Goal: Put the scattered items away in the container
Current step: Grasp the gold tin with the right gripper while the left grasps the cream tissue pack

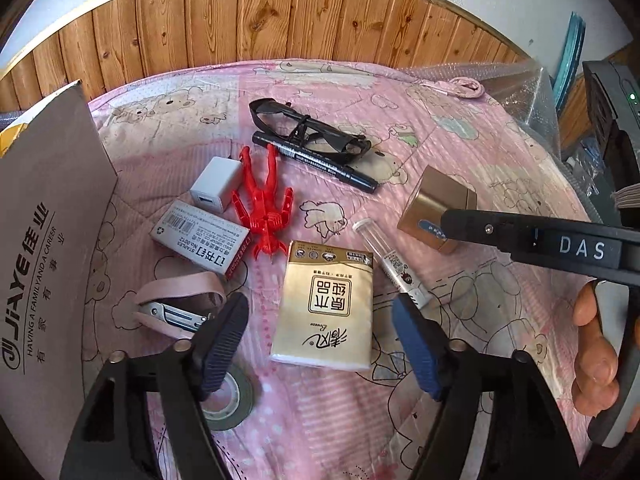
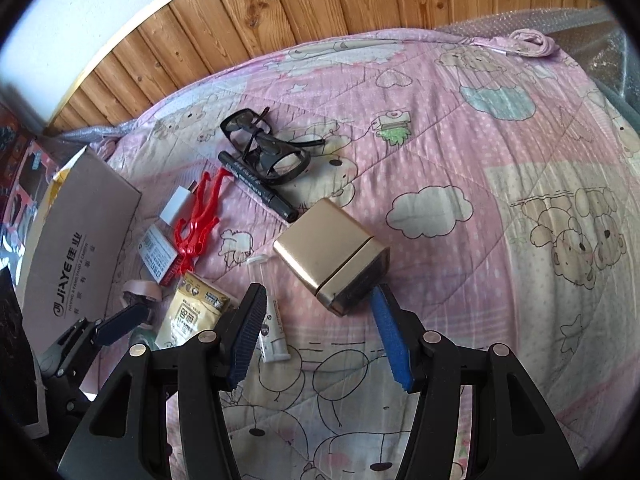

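Note:
A grey cardboard box [image 1: 44, 240], the container, stands open at the left edge of the pink bedspread. My left gripper [image 1: 320, 344] hovers open over a gold tissue pack [image 1: 324, 304], with nothing between its fingers. My right gripper [image 2: 320, 332] is open too, just short of a gold box [image 2: 332, 252]; its right pad reaches the box's near corner. In the left wrist view one right gripper finger [image 1: 460, 224] overlaps the gold box [image 1: 436, 204]. Black glasses [image 1: 304, 128], a marker [image 1: 320, 160], a red toy [image 1: 264, 204], a white charger [image 1: 216, 184] and a staples box [image 1: 200, 240] lie scattered.
A clear tube [image 1: 392, 264] lies beside the tissue pack. A tape roll [image 1: 232, 400] and a pink strap with a metal clip [image 1: 176, 304] sit by the left finger. A wood-panelled wall [image 1: 280, 12] backs the bed. Bubble wrap [image 2: 580, 20] edges its far right.

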The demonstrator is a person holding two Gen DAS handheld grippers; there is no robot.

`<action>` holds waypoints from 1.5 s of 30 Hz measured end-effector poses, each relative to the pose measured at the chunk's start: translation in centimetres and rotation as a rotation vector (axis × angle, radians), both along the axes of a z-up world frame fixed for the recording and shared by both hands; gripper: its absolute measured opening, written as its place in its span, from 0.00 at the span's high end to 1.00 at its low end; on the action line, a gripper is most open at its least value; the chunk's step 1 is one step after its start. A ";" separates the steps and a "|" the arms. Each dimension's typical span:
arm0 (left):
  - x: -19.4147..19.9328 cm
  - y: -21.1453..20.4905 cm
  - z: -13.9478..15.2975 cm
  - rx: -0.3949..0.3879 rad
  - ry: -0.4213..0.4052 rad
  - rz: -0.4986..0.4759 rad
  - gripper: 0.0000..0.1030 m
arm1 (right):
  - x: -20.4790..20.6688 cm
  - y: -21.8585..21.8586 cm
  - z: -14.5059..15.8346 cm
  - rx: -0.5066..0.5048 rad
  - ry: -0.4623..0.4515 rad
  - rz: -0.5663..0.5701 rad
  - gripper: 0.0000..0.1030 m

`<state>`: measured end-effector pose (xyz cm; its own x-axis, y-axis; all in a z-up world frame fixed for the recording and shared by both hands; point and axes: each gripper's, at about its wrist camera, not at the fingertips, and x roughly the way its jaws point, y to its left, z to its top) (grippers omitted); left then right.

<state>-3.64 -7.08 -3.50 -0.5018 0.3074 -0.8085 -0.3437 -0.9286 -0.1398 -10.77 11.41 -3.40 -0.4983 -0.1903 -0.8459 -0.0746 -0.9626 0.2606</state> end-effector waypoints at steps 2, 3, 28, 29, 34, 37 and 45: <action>-0.3 0.0 0.0 -0.005 0.002 -0.002 0.23 | -0.6 -0.1 0.0 0.017 -0.002 -0.005 0.40; -0.4 0.1 -0.1 -0.010 -0.003 -0.001 0.23 | -1.0 -0.4 -0.2 0.036 -0.012 0.014 0.40; 0.5 2.3 -0.5 -0.090 -0.026 -0.051 0.49 | -2.3 -0.2 -1.9 0.174 -0.052 0.202 0.52; 0.6 2.1 -0.3 -0.088 -0.023 -0.047 0.49 | -2.4 0.3 -1.5 0.142 -0.042 0.175 0.44; 0.9 1.0 0.3 -0.069 -0.025 -0.021 0.49 | -4.2 1.3 -0.1 0.026 -0.061 0.057 0.42; 1.0 0.6 0.2 -0.056 -0.026 -0.008 0.49 | -6.0 0.9 -0.5 0.009 -0.101 0.005 0.40; 0.9 -0.7 0.3 -0.008 -0.043 0.020 0.49 | -8.6 -1.1 -0.9 0.085 -0.116 -0.031 0.26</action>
<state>-2.71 -7.73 -3.18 -0.4724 0.2907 -0.8321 -0.3185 -0.9366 -0.1463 -19.40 10.34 -4.30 -0.4004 -0.1017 -0.9107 -0.1294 -0.9776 0.1661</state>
